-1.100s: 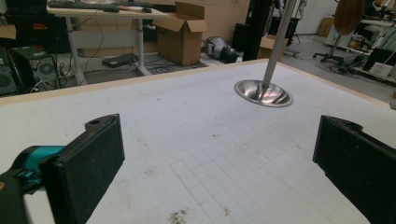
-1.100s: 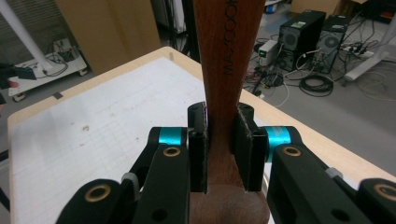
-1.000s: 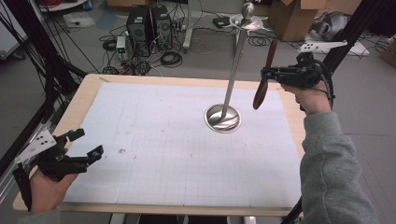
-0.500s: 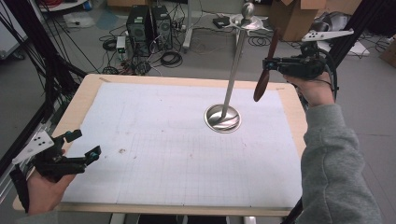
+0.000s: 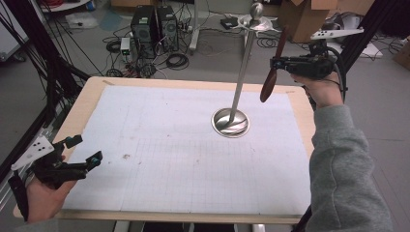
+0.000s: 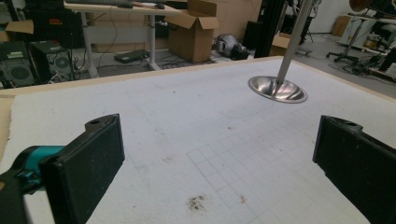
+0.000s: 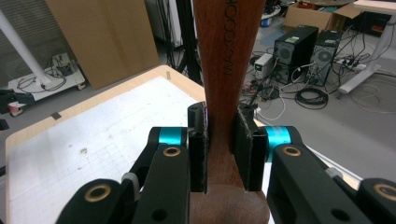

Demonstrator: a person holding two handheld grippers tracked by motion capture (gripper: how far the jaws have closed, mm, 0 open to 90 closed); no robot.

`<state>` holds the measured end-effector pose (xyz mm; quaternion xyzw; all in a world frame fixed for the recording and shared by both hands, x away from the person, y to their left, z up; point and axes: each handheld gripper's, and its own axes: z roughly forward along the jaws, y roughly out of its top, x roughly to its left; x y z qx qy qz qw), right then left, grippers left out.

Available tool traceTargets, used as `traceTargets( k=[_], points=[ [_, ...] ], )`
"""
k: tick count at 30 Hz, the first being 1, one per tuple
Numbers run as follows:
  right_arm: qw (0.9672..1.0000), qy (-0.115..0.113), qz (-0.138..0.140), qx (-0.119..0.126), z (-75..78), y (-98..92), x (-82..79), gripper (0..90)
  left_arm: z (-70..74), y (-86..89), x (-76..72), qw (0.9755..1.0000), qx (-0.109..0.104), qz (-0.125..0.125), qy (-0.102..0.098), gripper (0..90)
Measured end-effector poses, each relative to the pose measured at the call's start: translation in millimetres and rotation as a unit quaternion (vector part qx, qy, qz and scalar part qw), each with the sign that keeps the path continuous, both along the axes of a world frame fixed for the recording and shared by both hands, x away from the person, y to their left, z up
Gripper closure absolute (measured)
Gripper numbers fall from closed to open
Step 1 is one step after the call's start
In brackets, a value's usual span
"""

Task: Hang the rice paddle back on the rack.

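Your right gripper (image 5: 279, 63), jaws clamped on the brown wooden utensil (image 5: 270, 83), has lifted it beside the tall steel hanging stand (image 5: 245, 58), so hooking looks next. Your left gripper (image 5: 82, 151) rests wide-jawed over the tabletop (image 5: 193, 169).

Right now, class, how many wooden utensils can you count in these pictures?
1: a wooden utensil clamped in the right gripper, held in the air beside the metal stand. Others may lie outside the frame.

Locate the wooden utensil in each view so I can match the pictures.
High view: wooden utensil upper right, clamped in the right claw, beside the metal stand.
Left gripper view: top right corner.
Right gripper view: centre, between the pads.
Shared landmark: the white mat.
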<state>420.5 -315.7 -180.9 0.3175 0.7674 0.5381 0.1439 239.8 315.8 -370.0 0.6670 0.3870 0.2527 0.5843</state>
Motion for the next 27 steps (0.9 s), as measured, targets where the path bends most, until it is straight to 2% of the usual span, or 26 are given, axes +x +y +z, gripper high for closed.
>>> traceTargets(
  k=[11,27],
  points=[
    [0.9999,-0.001,-0.008,0.007,-0.3,3.1,3.6,77.0,0.2,1.3,-0.3,1.0000,0.000,-0.001,0.002,2.5],
    [1.0000,0.003,0.003,0.007,-3.3,14.3,10.6,77.1,1.9,5.2,-4.8,1.0000,0.002,0.004,0.000,2.5]
  ],
)
